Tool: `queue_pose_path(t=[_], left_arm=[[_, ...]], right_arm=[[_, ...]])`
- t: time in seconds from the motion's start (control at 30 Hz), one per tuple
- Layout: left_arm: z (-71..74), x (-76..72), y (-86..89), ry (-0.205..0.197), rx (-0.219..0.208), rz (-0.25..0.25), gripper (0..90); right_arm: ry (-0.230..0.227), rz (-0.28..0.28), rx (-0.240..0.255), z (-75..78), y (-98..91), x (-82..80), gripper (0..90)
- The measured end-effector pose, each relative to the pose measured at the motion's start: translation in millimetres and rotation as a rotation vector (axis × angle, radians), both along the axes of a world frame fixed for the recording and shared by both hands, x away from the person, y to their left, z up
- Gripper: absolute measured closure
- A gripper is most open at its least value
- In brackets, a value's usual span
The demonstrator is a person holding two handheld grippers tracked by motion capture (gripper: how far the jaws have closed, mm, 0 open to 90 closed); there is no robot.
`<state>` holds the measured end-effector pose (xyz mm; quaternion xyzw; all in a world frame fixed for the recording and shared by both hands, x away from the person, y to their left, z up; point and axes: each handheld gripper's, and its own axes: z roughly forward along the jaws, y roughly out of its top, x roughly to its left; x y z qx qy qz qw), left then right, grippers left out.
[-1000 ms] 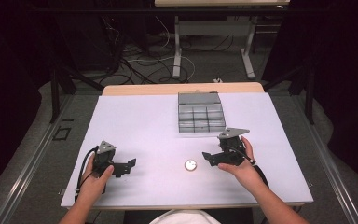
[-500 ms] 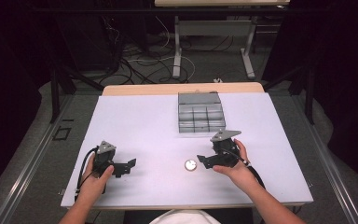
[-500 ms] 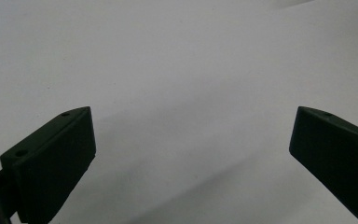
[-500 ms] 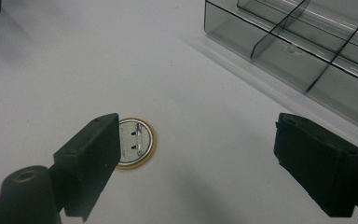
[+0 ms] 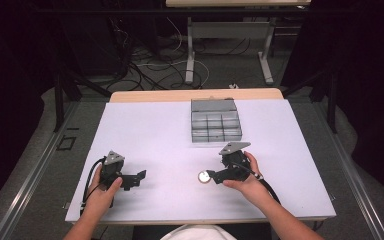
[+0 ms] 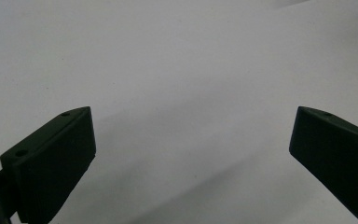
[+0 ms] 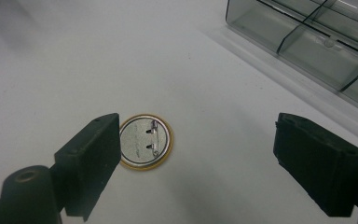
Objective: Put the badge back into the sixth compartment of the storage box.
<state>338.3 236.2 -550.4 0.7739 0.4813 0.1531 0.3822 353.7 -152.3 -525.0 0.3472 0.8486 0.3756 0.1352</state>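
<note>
My left gripper (image 5: 139,176) sits low near my side, jaws spread wide and empty. My right gripper (image 5: 211,176) points leftward, jaws also wide apart, gripping nothing.

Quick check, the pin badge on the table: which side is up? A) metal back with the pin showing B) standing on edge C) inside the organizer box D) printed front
A: in the right gripper view the pin badge lies flat on the table with its silver back and pin clasp facing up, just ahead of the open right gripper, outside the organizer box.
</note>
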Motion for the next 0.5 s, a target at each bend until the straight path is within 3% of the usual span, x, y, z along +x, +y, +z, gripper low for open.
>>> queue_pose_path(t=[0.07,0.13,0.17,0.27,0.33,0.5], left_arm=[[0.0,0.0,-0.1,0.000,0.000,0.000,0.8],[-0.1,0.0,-0.1,0.001,0.000,0.000,0.9],[-0.1,0.2,-0.2,-0.001,0.001,-0.001,0.8],[-0.2,0.1,-0.4,-0.003,0.001,0.000,0.9],[-0.2,0.1,-0.3,-0.003,0.001,0.000,0.8],[-0.1,0.2,-0.1,-0.002,0.000,-0.002,0.9]], right_arm=[[-0.006,0.024,-0.012,-1.4,1.2,1.3,15.2],[-0.003,0.007,0.000,-4.3,4.8,-0.4,15.3],[0.010,0.018,-0.016,-4.3,5.1,-0.4,15.3],[0.003,0.018,0.003,-9.6,10.0,-1.1,16.1],[0.019,0.029,-0.033,-10.3,11.9,-1.9,16.3],[0.017,0.037,-0.027,-14.9,18.0,-2.8,17.7]])
